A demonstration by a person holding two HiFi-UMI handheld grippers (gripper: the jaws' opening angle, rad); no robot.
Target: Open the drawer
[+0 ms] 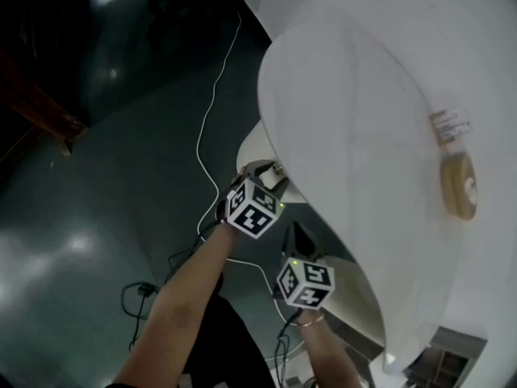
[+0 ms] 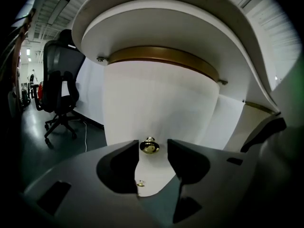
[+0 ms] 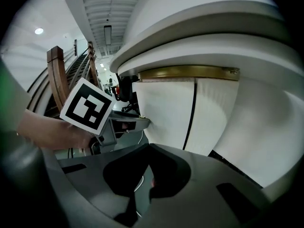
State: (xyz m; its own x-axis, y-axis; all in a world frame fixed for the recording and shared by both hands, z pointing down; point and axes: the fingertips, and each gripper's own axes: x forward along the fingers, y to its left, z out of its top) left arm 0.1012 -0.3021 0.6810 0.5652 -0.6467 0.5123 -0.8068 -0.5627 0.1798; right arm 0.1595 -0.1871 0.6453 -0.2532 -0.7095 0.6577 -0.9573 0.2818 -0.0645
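The drawer's curved white front (image 2: 156,103) sits under a brass band (image 2: 164,56) below the white tabletop (image 1: 363,120). Its round brass knob (image 2: 149,147) lies between the tips of my left gripper (image 2: 153,148); the jaws are open, with a small gap on each side of the knob. A smaller brass knob (image 2: 139,183) shows lower down. In the head view the left gripper (image 1: 271,170) reaches under the table edge. The right gripper (image 1: 295,237) hangs just behind it, its jaws (image 3: 149,175) shut on nothing, off the white front (image 3: 166,113). The left gripper (image 3: 135,121) shows in the right gripper view.
A black office chair (image 2: 59,89) stands on the dark floor to the left. A white cable (image 1: 212,103) runs across the floor beside the table. A round wooden object (image 1: 459,186) and a label (image 1: 450,125) lie on the tabletop. A wooden stair rail (image 3: 57,75) rises further left.
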